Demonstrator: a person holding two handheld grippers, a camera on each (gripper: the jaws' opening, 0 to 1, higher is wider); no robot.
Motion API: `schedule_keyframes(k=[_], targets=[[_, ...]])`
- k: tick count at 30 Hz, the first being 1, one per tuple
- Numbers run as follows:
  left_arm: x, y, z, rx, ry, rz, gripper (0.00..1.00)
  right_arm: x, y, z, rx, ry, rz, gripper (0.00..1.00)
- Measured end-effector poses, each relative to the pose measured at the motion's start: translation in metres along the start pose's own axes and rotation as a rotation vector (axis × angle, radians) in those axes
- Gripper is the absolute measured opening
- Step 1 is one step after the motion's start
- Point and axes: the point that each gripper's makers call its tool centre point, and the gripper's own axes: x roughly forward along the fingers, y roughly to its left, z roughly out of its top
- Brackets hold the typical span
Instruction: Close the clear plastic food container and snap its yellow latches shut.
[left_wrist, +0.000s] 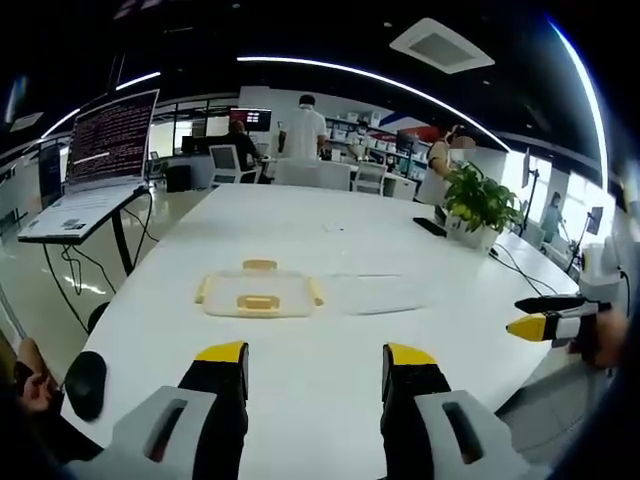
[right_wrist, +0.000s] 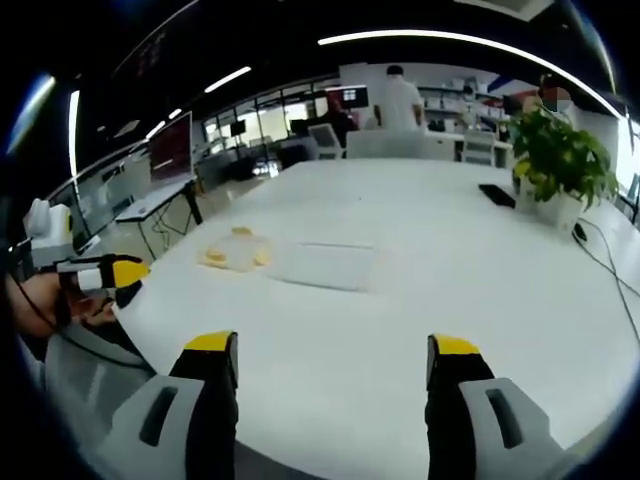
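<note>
While both tongs (left_wrist: 314, 362) (right_wrist: 333, 352) gape wide, container (left_wrist: 259, 293) and lid (left_wrist: 375, 292) apart, potted plant (left_wrist: 478, 201), laptop (left_wrist: 88, 190) beyond

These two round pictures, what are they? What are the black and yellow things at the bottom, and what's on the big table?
Each picture comes from a camera riding on a hand-held grabbing tool. The left gripper and right gripper each have two yellow-tipped jaws, wide open and holding nothing. On the white table lies a clear plastic container with yellow latches; its clear lid lies flat beside it. A potted plant stands farther back, and a laptop sits on a stand nearby.
</note>
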Motion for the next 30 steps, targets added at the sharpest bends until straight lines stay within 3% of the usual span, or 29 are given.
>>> schedule_keyframes(k=[11,30], targets=[[0.0025,-0.0037,-0.0023,0.031,0.012,-0.009,0.48,0.0005,-0.0002,-0.0005,-0.002,0.004,0.001,0.74],[0.0053,-0.0028,-0.0082,0.002,0.058,-0.014,0.48,0.0028,0.0007,-0.0012,0.014,0.013,0.006,0.73]])
